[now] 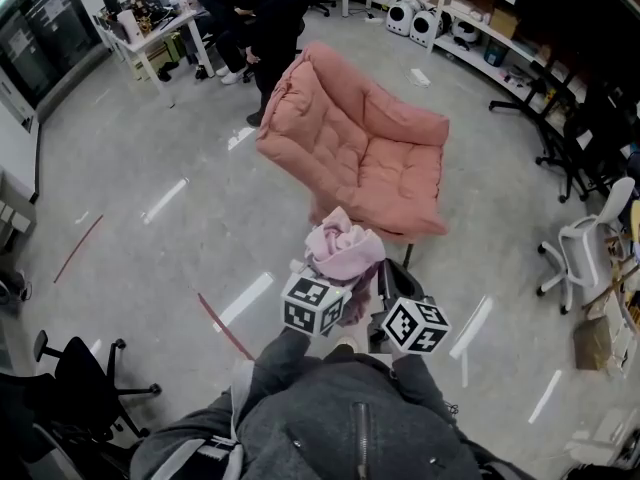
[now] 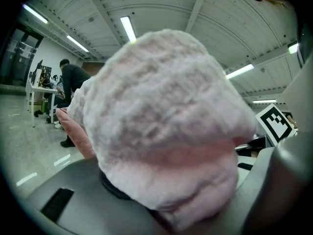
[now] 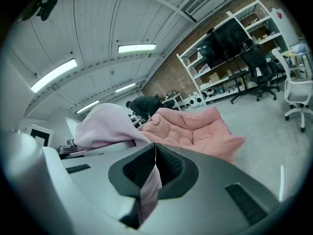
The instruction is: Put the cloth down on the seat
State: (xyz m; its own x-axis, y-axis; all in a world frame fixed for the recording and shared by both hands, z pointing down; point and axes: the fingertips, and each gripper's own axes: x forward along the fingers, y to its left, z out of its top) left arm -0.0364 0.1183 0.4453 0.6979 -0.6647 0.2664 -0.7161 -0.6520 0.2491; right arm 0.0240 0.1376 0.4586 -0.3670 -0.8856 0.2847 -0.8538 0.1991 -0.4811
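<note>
A bunched pale pink cloth (image 1: 343,250) hangs in front of me, just short of the front edge of a salmon-pink padded chair (image 1: 370,148). My left gripper (image 1: 318,286) is shut on the cloth; in the left gripper view the cloth (image 2: 166,131) fills the picture and hides the jaw tips. To its right, my right gripper (image 1: 387,276) is shut with a thin fold of the cloth (image 3: 149,192) pinched between its pads. The chair's seat (image 1: 395,173) is bare. In the right gripper view the chair (image 3: 195,131) stands ahead and the cloth bundle (image 3: 105,126) lies to the left.
A person in dark clothes (image 1: 250,8) bends over by a desk (image 1: 150,28) behind the chair. A black office chair (image 1: 80,388) stands at lower left, a white one (image 1: 585,248) at right. Shelves (image 1: 480,18) line the back right. A red tape strip (image 1: 225,326) marks the grey floor.
</note>
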